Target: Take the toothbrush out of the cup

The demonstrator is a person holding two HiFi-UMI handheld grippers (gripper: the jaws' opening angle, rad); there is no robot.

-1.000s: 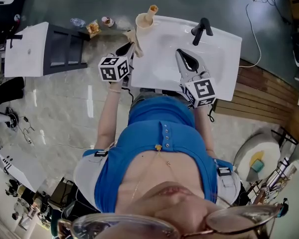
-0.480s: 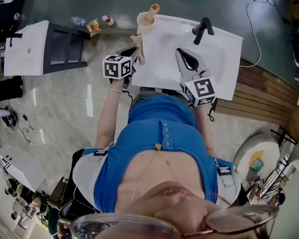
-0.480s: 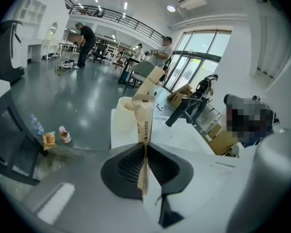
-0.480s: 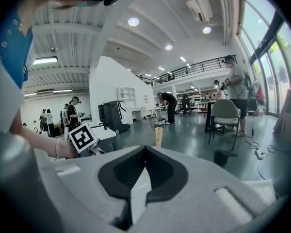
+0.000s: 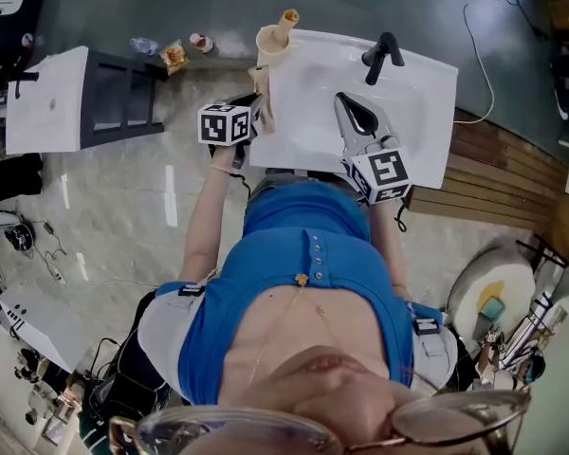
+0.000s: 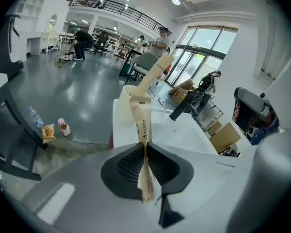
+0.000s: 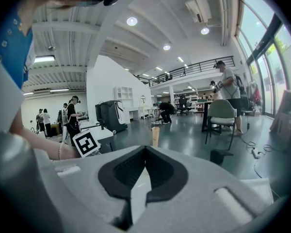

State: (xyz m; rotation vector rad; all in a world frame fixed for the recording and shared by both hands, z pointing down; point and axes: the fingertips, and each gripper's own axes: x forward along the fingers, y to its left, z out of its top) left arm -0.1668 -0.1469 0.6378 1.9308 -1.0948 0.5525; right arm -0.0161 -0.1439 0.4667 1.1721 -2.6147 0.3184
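Clamped in the left gripper (image 6: 144,152): 1 toothbrush (image 6: 141,123) sealed in a beige paper wrapper, narrow and flat, with dark print running down its face. Pinched low on the wrapper between both ribbed black pads (image 6: 128,164). Upper end up toward 12 o'clock, lower end creased and poking out at 6 o'clock behind the jaws.

Already out of the cup (image 5: 270,42), sitting near the cup's 6 o'clock in the head view. Touching the cup or not: cannot tell. Cream-coloured, that cup, and parked at the 11 o'clock corner of the white sink (image 5: 419,112). Standing inside it and leaning toward 1 o'clock: a 2nd wrapped toothbrush (image 5: 287,23), same beige paper.

Black faucet (image 5: 381,57) at the basin's 12 o'clock edge.

Right gripper (image 7: 144,150) pressed fully together, nothing between the jaws. Over the basin in the head view, at 3 o'clock from the left gripper and well apart from the cup.
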